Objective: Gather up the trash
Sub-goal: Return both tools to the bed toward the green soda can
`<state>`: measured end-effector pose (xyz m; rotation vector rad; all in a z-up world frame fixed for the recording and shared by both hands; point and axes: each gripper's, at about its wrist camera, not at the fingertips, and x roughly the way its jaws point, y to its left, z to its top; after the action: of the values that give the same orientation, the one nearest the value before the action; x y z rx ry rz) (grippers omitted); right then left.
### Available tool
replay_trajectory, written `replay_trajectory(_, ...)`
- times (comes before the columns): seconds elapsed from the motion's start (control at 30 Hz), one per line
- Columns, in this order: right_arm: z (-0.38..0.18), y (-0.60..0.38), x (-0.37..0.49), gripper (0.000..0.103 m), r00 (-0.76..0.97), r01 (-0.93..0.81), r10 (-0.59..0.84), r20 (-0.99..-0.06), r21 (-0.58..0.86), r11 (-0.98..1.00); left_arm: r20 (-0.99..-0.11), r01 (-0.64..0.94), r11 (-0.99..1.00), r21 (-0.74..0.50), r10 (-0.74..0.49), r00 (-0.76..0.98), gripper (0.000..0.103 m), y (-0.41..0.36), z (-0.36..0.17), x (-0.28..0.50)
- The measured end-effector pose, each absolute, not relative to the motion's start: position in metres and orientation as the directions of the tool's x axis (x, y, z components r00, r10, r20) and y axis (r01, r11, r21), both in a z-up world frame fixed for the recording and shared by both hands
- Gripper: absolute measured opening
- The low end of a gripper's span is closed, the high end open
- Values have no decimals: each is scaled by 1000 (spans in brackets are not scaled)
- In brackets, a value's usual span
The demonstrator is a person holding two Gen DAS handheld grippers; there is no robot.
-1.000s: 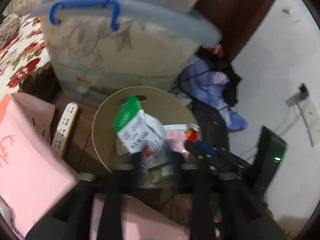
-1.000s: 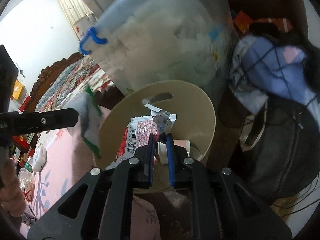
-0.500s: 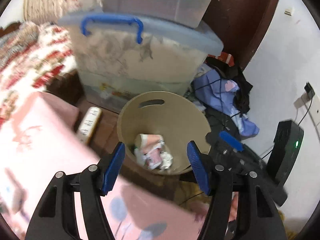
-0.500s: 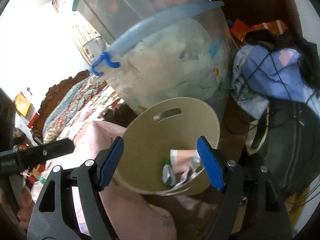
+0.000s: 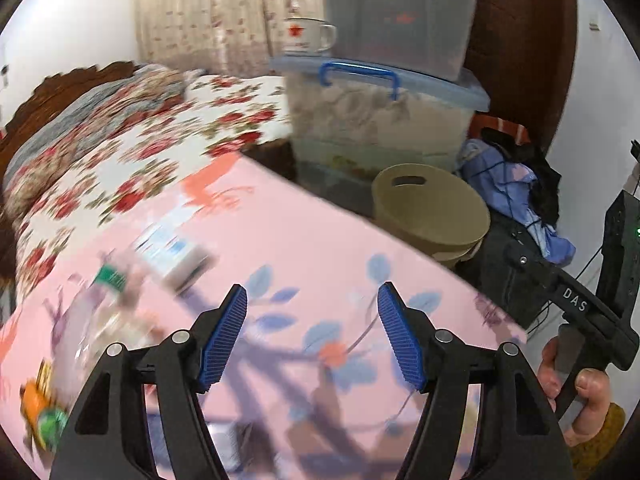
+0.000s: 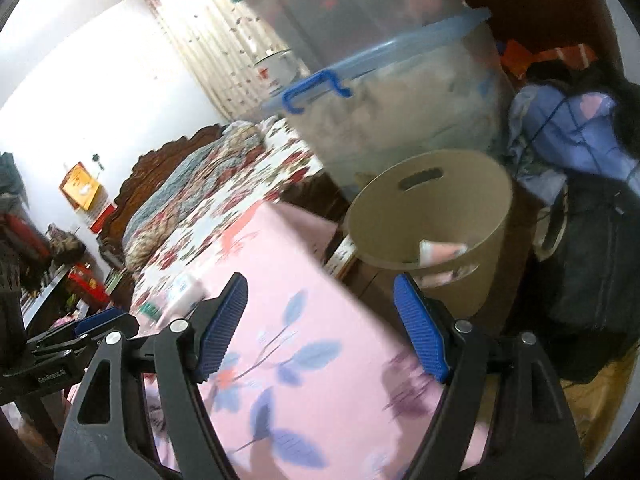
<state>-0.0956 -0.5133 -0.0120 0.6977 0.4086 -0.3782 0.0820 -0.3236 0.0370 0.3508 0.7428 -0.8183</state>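
Note:
A tan waste bin stands on the floor past the corner of the pink flowered table cover; pink and white wrappers lie inside it. The bin also shows in the left wrist view. My left gripper is open and empty above the pink cover. My right gripper is open and empty over the cover's corner, short of the bin. Blurred litter lies on the cover to the left: a white and blue packet, a green-labelled wrapper and an orange and green piece.
Stacked clear storage boxes with blue handles stand behind the bin. A bed with a floral quilt is at left. Clothes and a black bag lie right of the bin. A black device with a green light stands at far right.
Both grippers opened and dropped their wrappers into the bin, then drew back and swung left over the pink cover. The bin now lies farther off to the right.

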Motion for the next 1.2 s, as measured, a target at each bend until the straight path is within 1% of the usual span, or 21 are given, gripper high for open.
replay_trajectory(0.3,-14,-435,-71,76,848,384,-63,-526,528,757,-717,677,736,-27,-486,500,65,-227,29,82)
replay_trajectory(0.6,-36,-354,-51,76,783,300,82,-617,489,819,-736,577,813,-81,-439,516,65,-124,-3,76)
replay_trajectory(0.8,-49,-320,-36,76,738,254,148,-658,475,843,-751,482,869,-116,-394,530,67,-58,-27,70)
replay_trajectory(1.0,-50,-300,-26,77,721,214,165,-673,443,870,-787,372,915,-156,-342,513,67,-14,-49,82)
replay_trajectory(1.07,-50,-295,-25,78,720,211,156,-676,427,879,-787,357,918,-175,-348,509,67,-7,-51,84)
replay_trajectory(1.2,-49,-292,-23,84,727,209,147,-671,420,883,-783,352,920,-174,-346,517,71,-7,-51,85)
